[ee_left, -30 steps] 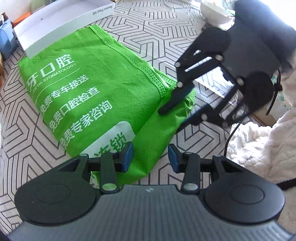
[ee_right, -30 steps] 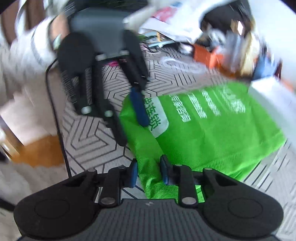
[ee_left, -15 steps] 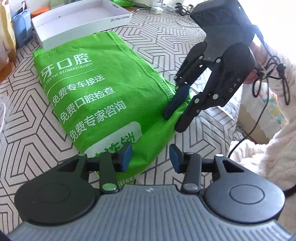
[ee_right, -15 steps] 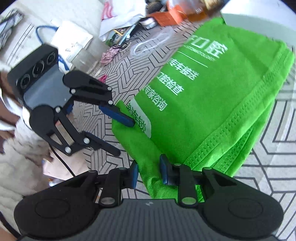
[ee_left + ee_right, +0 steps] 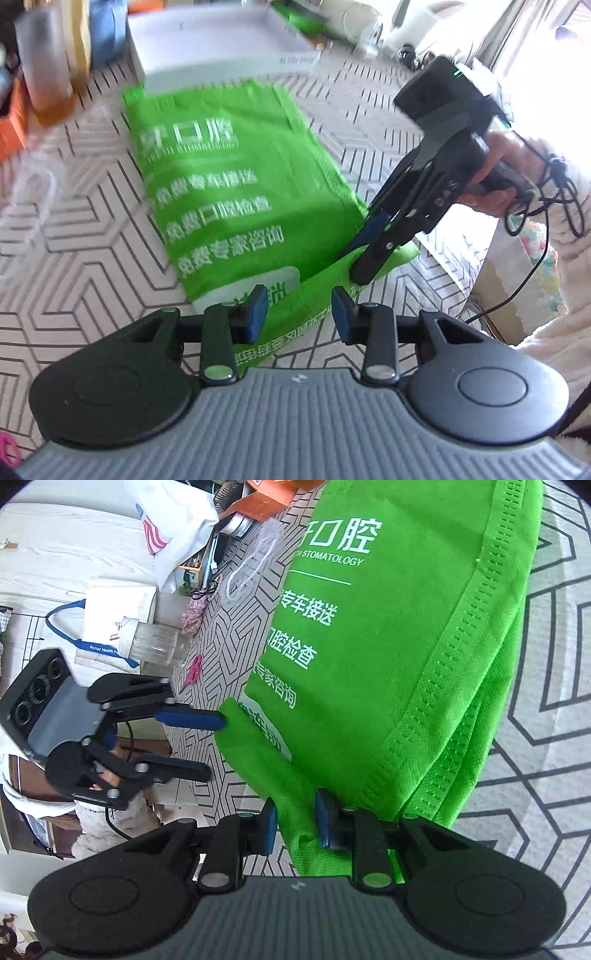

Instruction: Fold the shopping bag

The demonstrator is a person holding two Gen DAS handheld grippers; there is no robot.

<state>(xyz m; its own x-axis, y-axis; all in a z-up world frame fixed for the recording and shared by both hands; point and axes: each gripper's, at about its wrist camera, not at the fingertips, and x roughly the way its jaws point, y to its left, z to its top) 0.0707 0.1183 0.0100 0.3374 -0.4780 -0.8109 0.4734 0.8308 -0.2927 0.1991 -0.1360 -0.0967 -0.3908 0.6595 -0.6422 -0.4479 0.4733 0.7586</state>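
The green shopping bag (image 5: pixel 229 192) with white print lies flat on the patterned tablecloth. My left gripper (image 5: pixel 298 314) hovers at the bag's near bottom edge. Its jaws are closing, and fabric shows in line between the pads, but they do not press on it. From the right wrist view, the left gripper (image 5: pixel 216 742) has its upper blue finger tip at the bag's corner and a bare gap between its fingers. My right gripper (image 5: pixel 297 825) holds bunched fabric of the bag (image 5: pixel 388 646) between its pads, and its jaws are closing. In the left wrist view, the right gripper (image 5: pixel 351 264) pinches the raised right corner.
A white box (image 5: pixel 221 55) stands just behind the bag, with bottles (image 5: pixel 48 74) at the back left. A clear jar (image 5: pixel 159 642), a pink item (image 5: pixel 194 670) and a white carrier bag (image 5: pixel 173 528) lie beyond the left gripper. The table's edge (image 5: pixel 461 240) is close on the right.
The right gripper has rolled over while staying at the bag's right corner, which now stands raised. The left gripper has lifted and turned a little, and its pads stand closer together.
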